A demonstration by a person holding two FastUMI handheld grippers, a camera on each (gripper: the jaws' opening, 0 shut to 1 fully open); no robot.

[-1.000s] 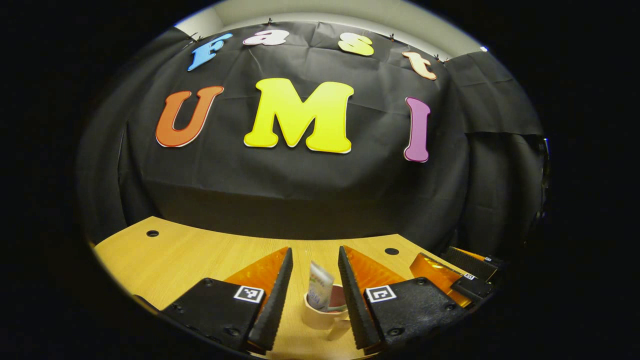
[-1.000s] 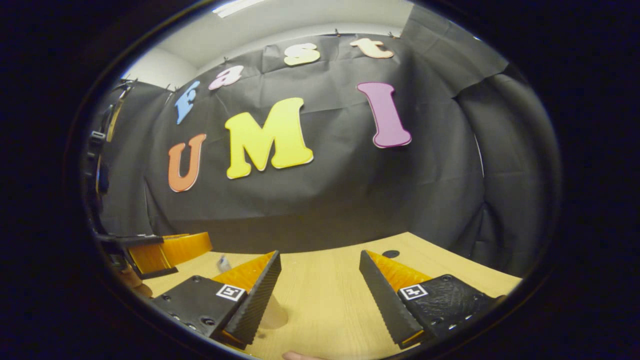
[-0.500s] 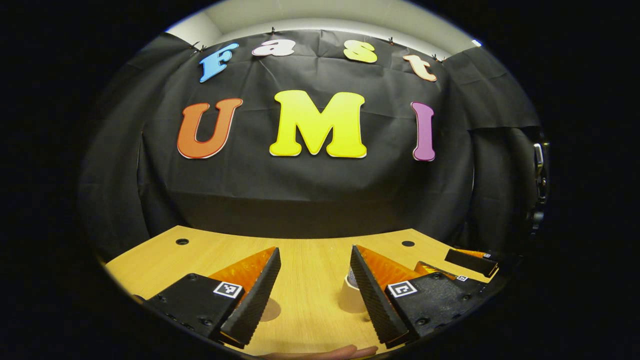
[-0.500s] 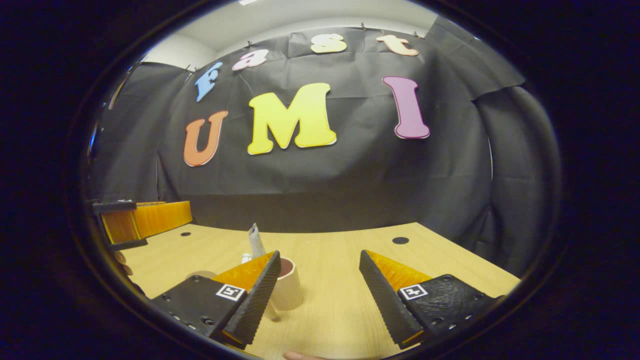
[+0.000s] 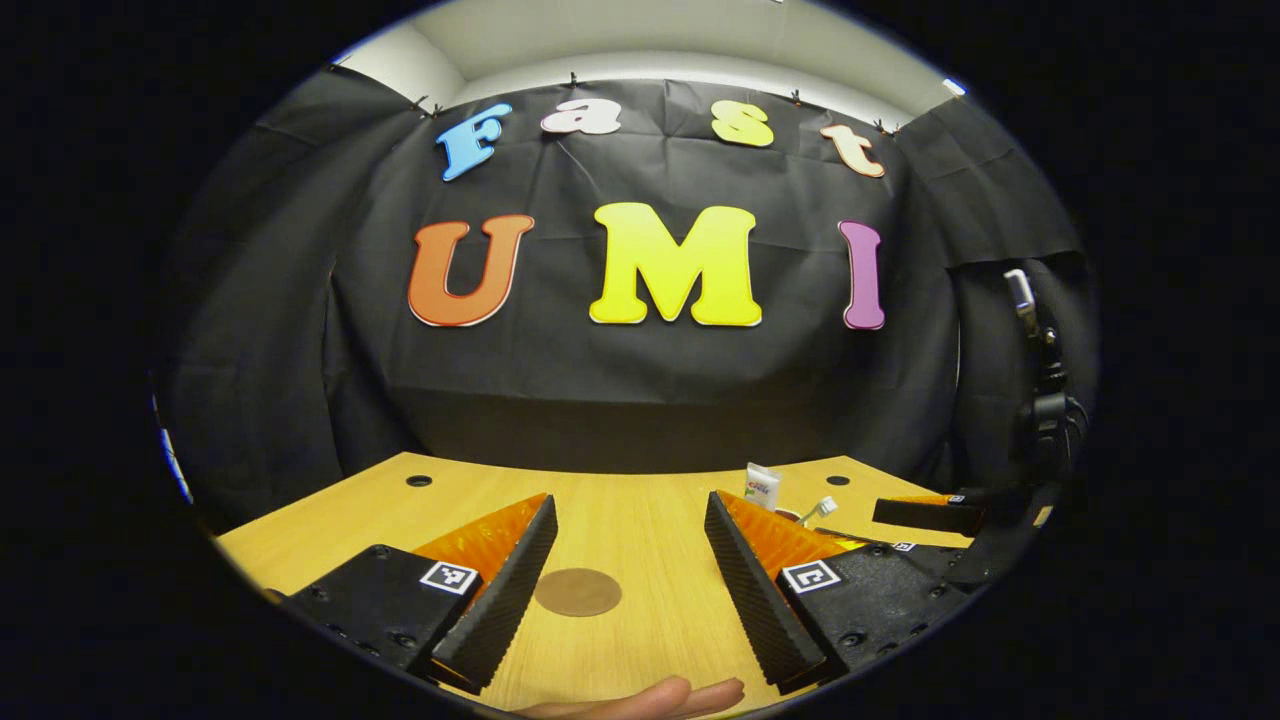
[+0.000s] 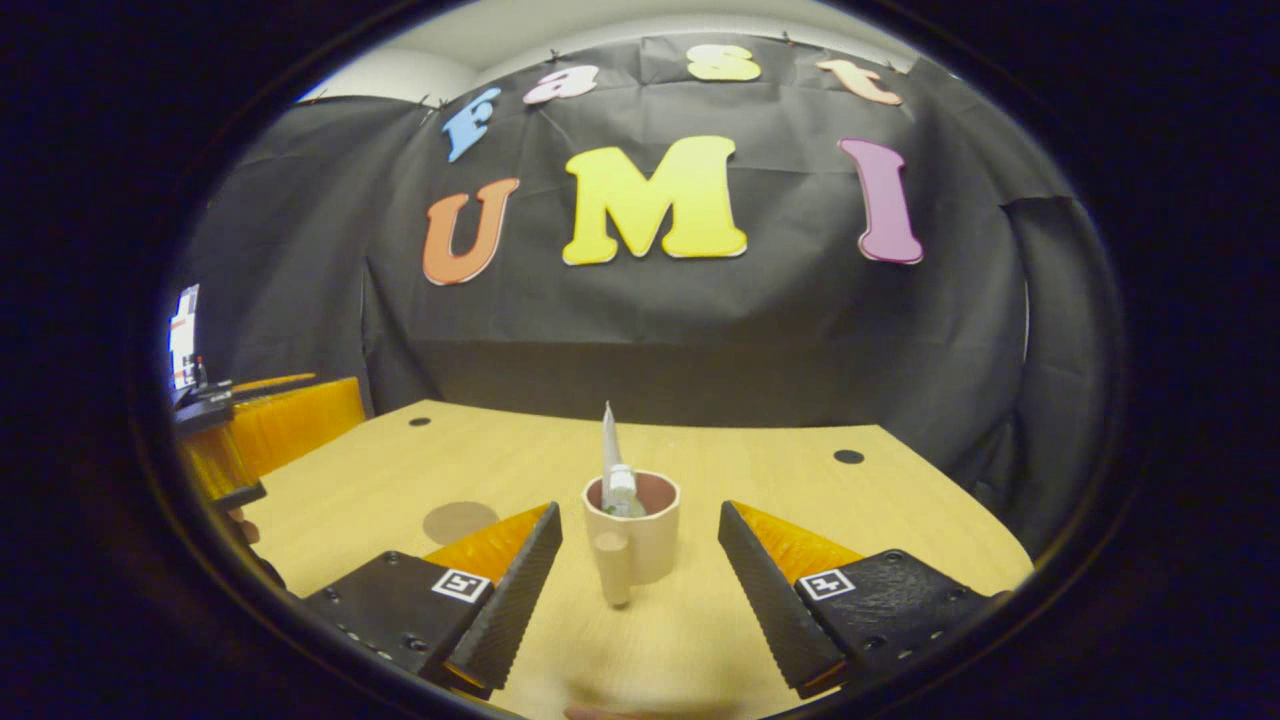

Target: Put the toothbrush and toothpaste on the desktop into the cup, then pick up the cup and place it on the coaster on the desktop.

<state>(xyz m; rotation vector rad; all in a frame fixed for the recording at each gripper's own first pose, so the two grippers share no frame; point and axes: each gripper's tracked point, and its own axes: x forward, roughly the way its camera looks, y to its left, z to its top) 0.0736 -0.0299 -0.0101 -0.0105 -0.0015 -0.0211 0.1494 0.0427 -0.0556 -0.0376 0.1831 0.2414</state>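
A beige cup [image 6: 640,540] stands upright on the wooden desktop, its handle turned toward my right gripper [image 6: 640,510]. That gripper is open, and the cup sits just ahead of its fingertips, centred in the gap. The toothpaste tube [image 6: 608,450] and the toothbrush [image 6: 622,488] stick up out of the cup. A round brown coaster [image 6: 458,521] lies flat to the cup's left. In the left gripper view the coaster [image 5: 577,592] lies between the fingers of my open left gripper [image 5: 628,500]; the toothpaste [image 5: 761,487] and toothbrush head [image 5: 822,508] peek over its right finger.
The desktop [image 6: 760,470] has small dark holes near its far corners [image 6: 848,456]. The left gripper's body [image 6: 270,425] sits at the left edge of the right gripper view. The right gripper [image 5: 925,514] shows at the right of the left gripper view. A hand [image 5: 640,700] is at its bottom edge.
My left gripper has drawn away from the cup and to the left, so the coaster now lies between its fingers. My right gripper has swung toward the cup, which is now centred ahead of it.
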